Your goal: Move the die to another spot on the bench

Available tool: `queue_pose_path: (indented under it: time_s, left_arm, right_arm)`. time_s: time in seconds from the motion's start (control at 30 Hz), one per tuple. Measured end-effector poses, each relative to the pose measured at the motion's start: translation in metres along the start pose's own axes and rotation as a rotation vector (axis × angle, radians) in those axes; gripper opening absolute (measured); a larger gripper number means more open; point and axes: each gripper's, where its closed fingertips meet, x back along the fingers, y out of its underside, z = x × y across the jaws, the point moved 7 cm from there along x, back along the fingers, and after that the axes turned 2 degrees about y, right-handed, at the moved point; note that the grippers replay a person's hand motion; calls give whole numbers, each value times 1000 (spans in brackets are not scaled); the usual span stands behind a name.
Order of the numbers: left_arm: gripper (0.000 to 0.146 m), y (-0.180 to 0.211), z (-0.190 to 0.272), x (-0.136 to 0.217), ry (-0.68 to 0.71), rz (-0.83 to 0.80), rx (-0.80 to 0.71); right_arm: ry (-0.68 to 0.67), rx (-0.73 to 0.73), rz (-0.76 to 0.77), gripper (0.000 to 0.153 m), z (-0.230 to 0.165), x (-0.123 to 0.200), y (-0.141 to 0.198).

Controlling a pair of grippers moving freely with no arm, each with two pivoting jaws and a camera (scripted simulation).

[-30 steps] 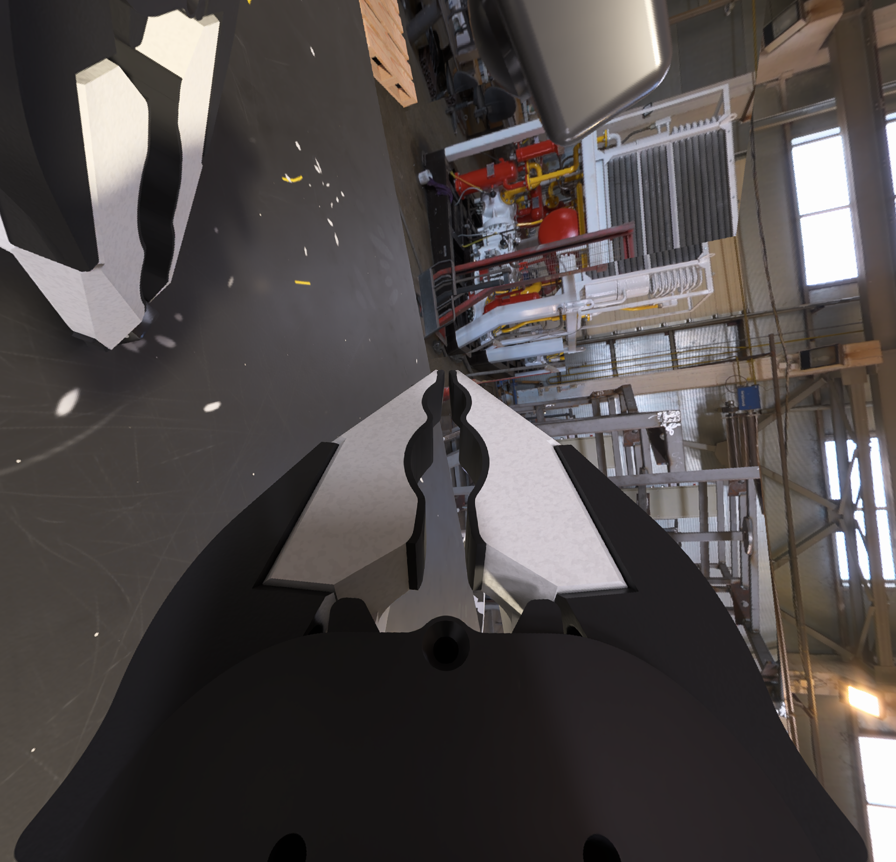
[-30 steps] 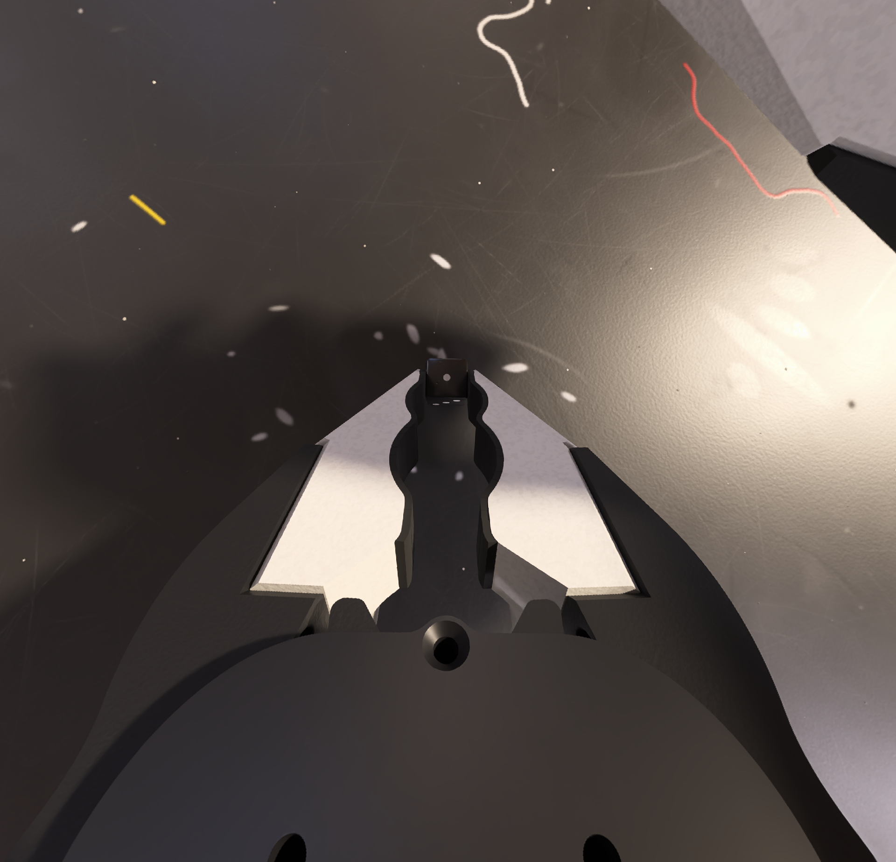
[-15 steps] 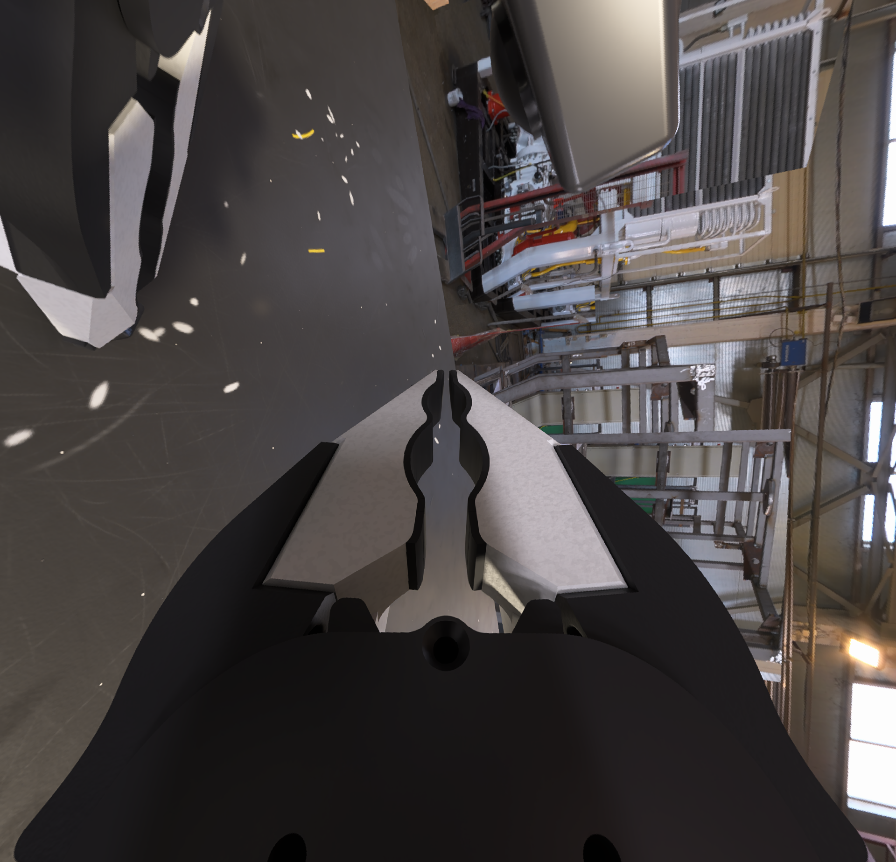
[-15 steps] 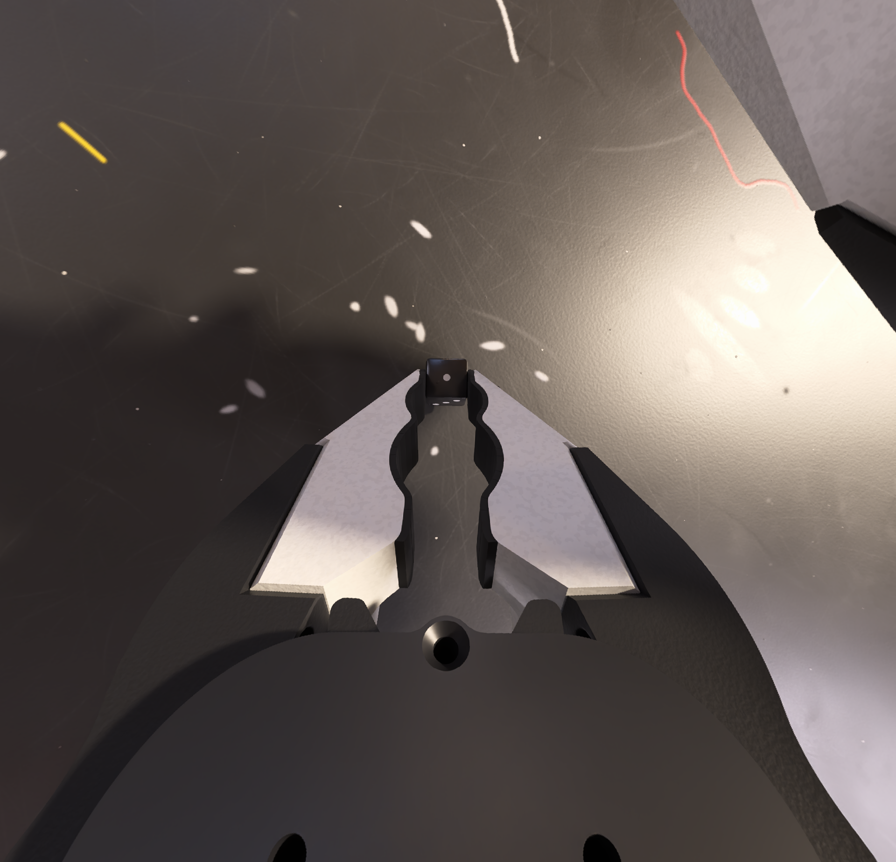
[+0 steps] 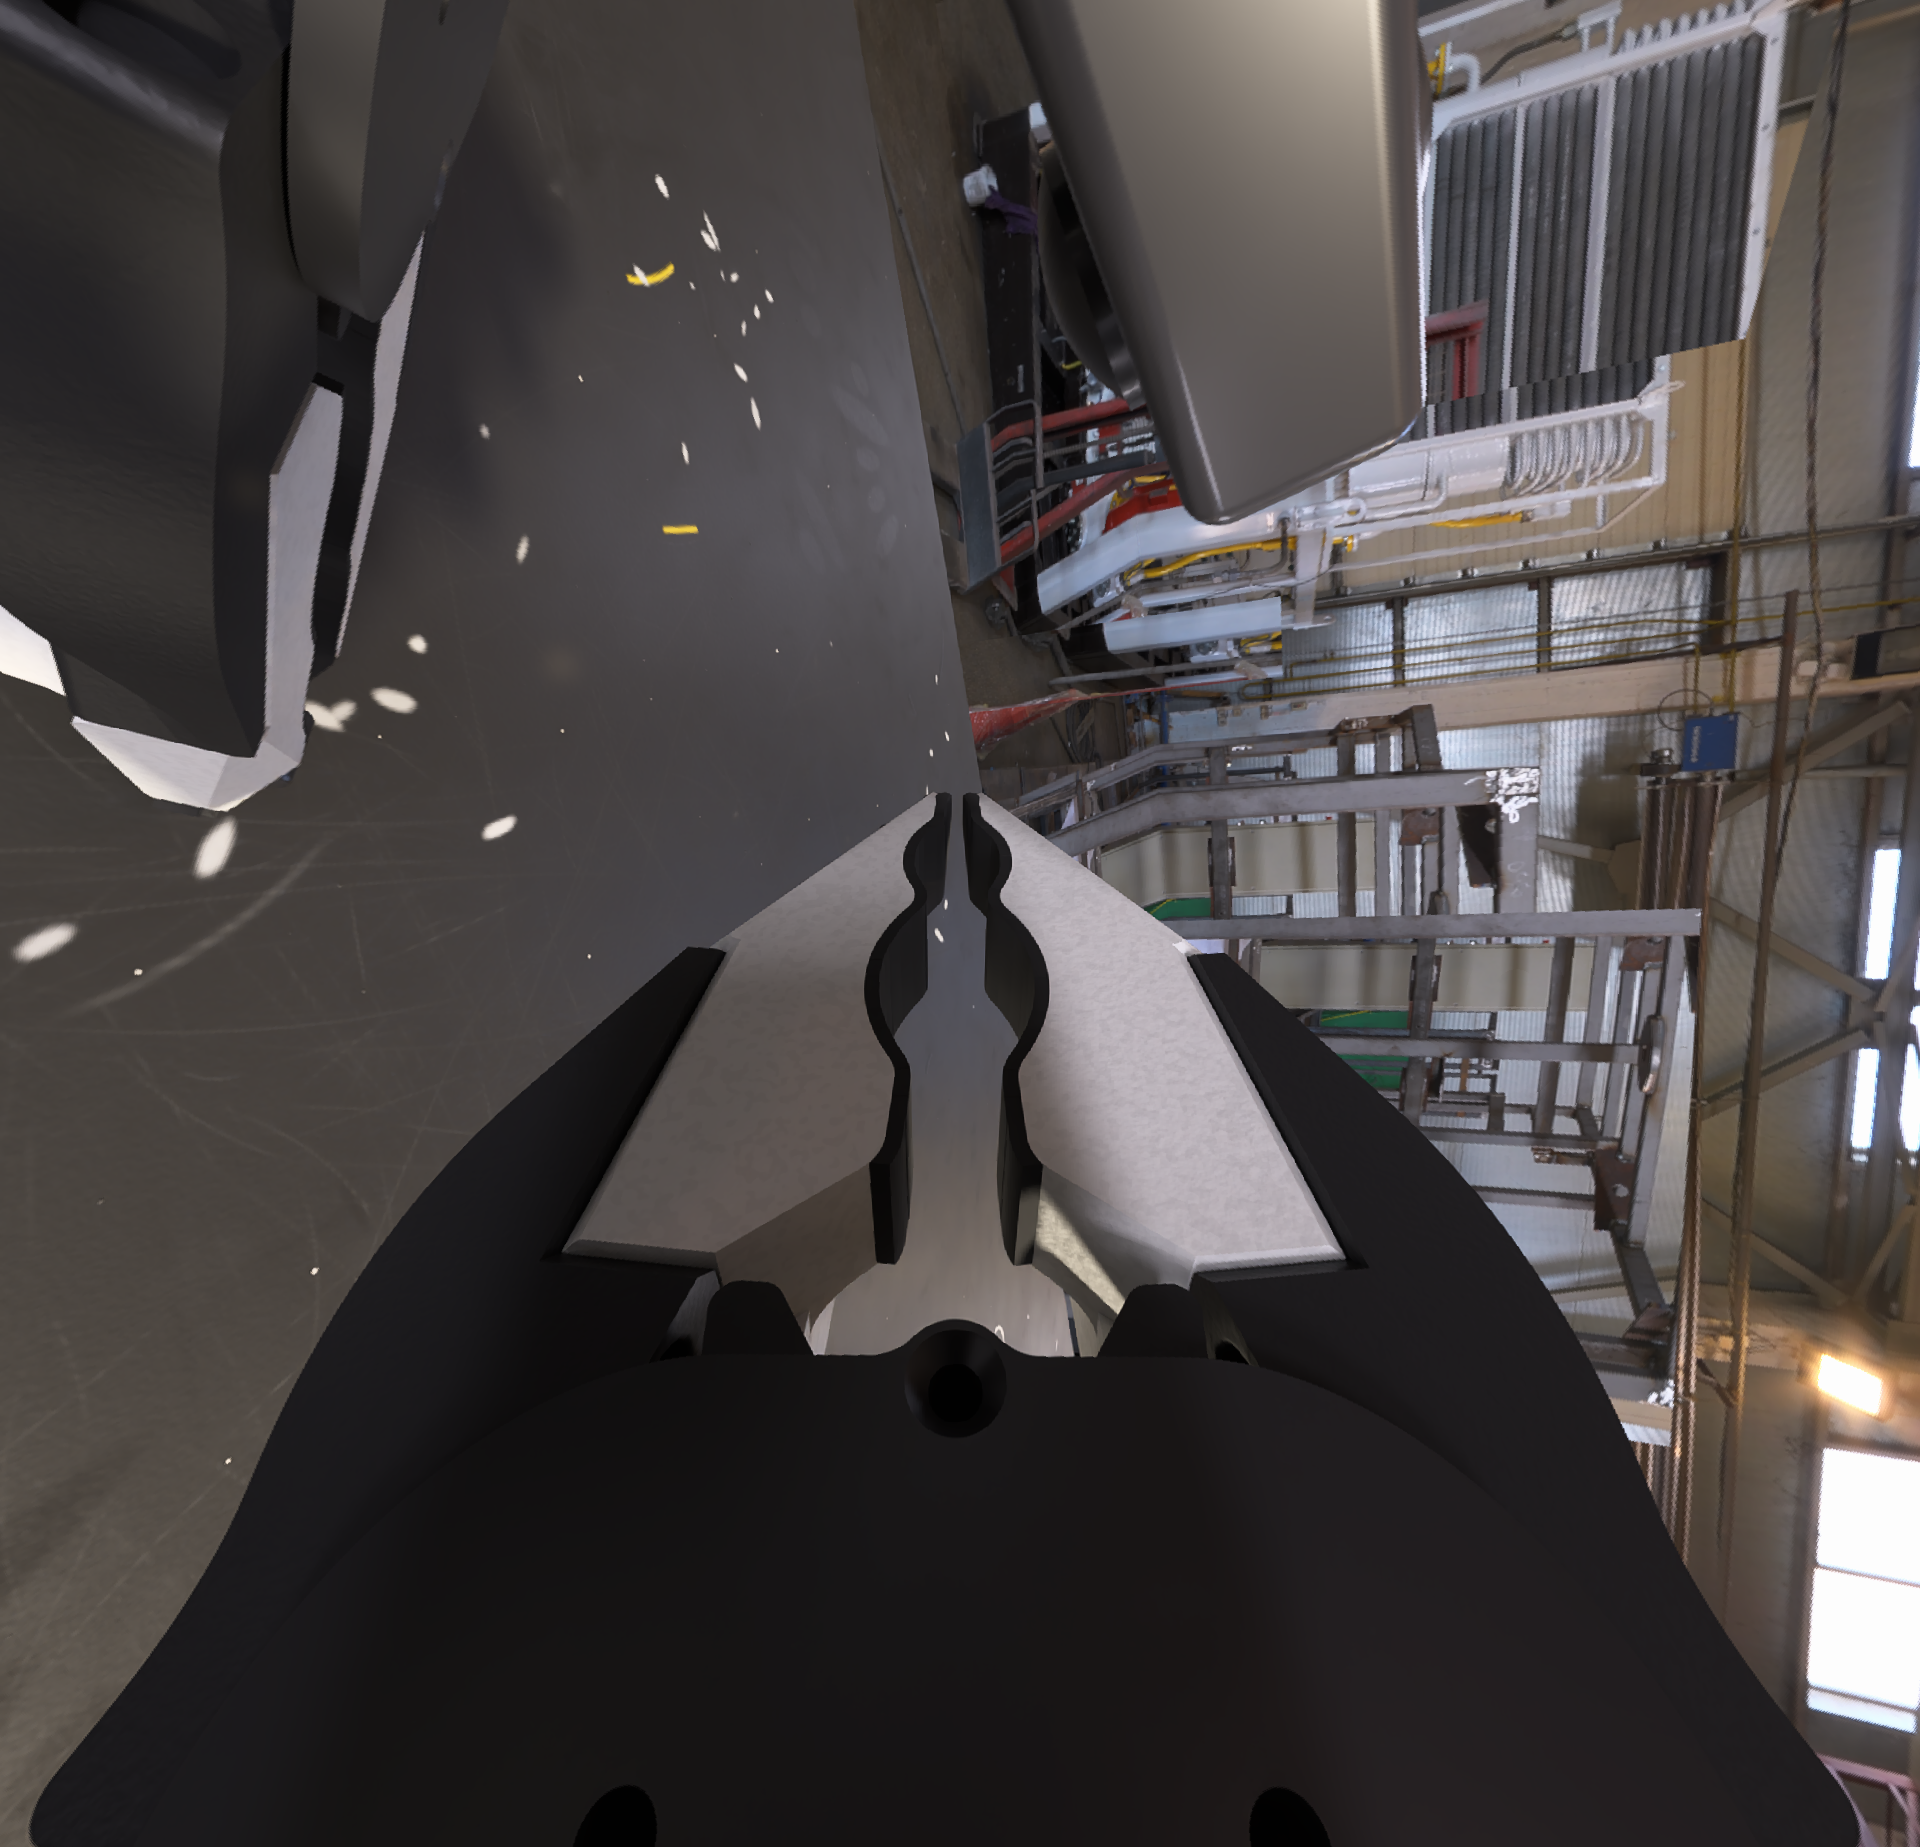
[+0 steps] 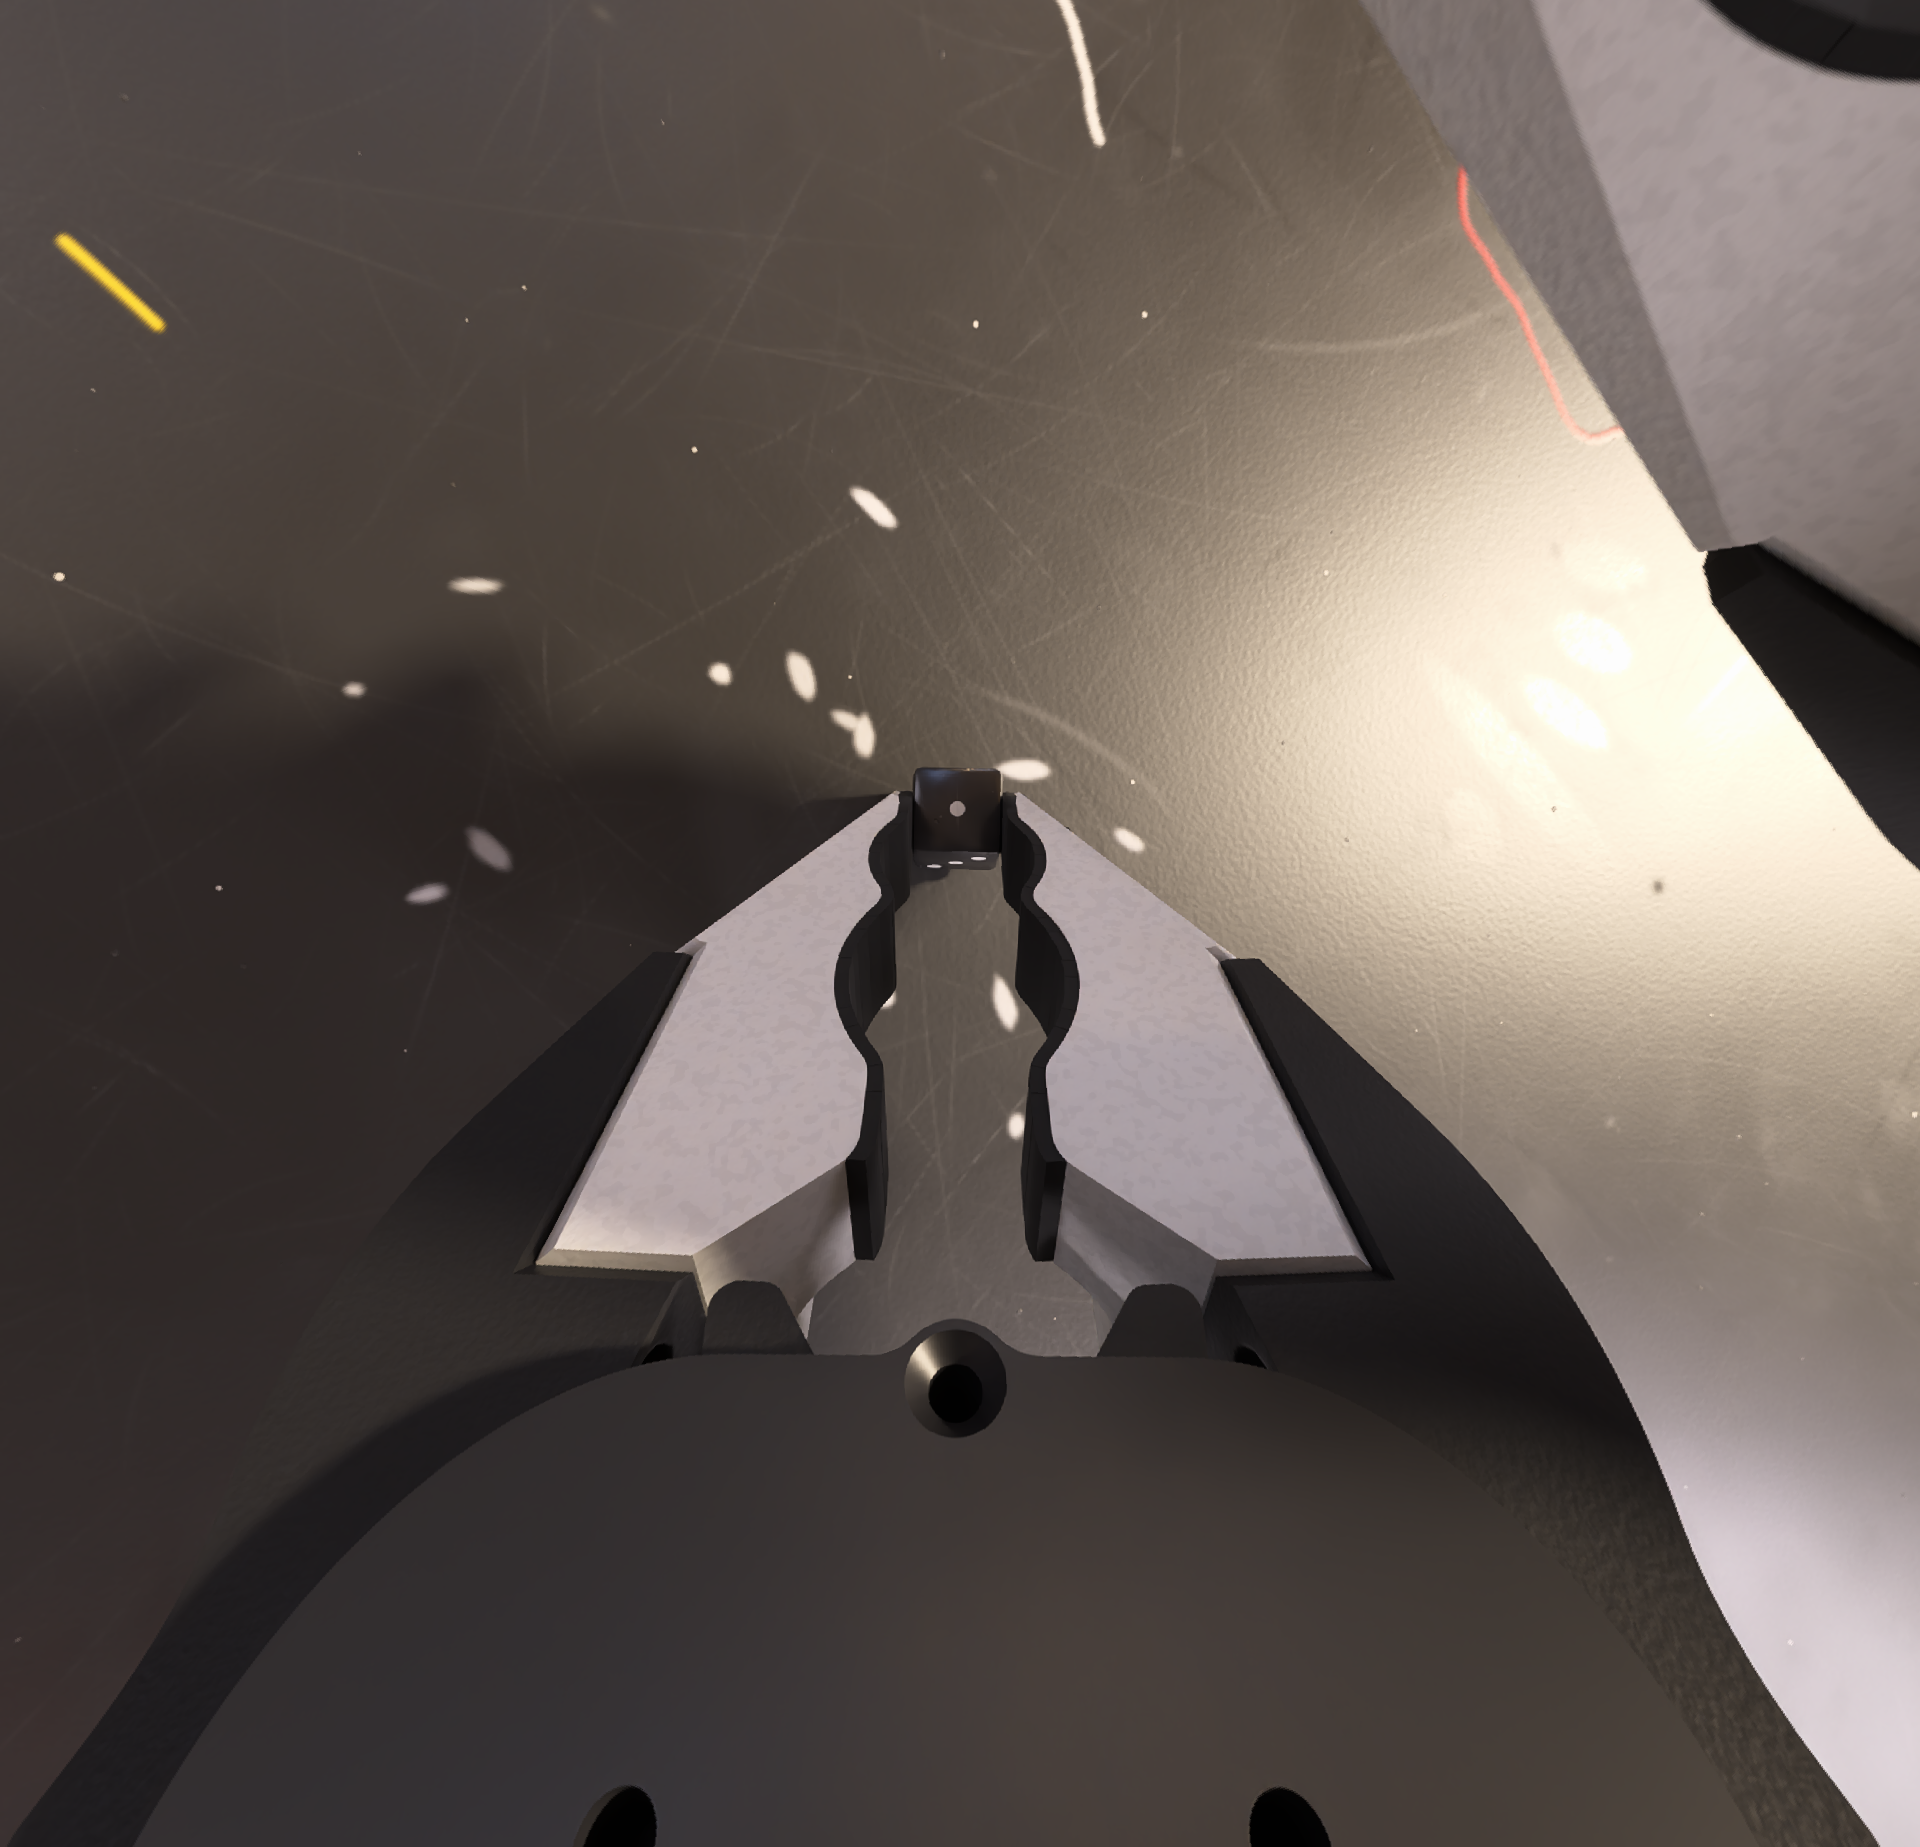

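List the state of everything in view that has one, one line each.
die: pinched between the right gripper's fingertips, one-pip face towards the camera
right gripper: shut on the die
left gripper: shut, holding nothing
bench: dark, scratched, speckled with pale flecks

No text, label, brand, number or sign can be read in either view.

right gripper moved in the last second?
Yes. The right gripper, shut on the black die, has travelled toward the yellow streak on the bench.
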Motion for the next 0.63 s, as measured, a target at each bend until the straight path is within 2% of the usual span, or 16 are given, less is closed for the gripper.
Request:
queue_pose_path:
  time_s: [0.07, 0.17, 0.23, 0.3, 0.43, 0.63]
  left_arm:
    - [2, -1, -1, 0, 6, 2, 0]
    - [2, -2, -1, 1, 11, -1, -1]
    - [2, -2, -1, 2, 13, -2, -1]
    - [2, -3, -2, 3, 17, -1, 2]
    - [2, -5, -3, 4, 19, -5, 4]
    - [2, -6, -4, 4, 25, 2, 9]
  right_arm:
    - [10, 0, 20, 16, 0, 1, -1]
    - [24, -4, 57, 40, 0, 4, -1]
    - [51, -8, 68, 42, -1, 8, 1]
    - [70, -34, 82, 41, -3, 13, 4]
    - [74, -77, 129, 20, -11, 18, 1]
    - [78, -49, 116, 19, -14, -1, -10]
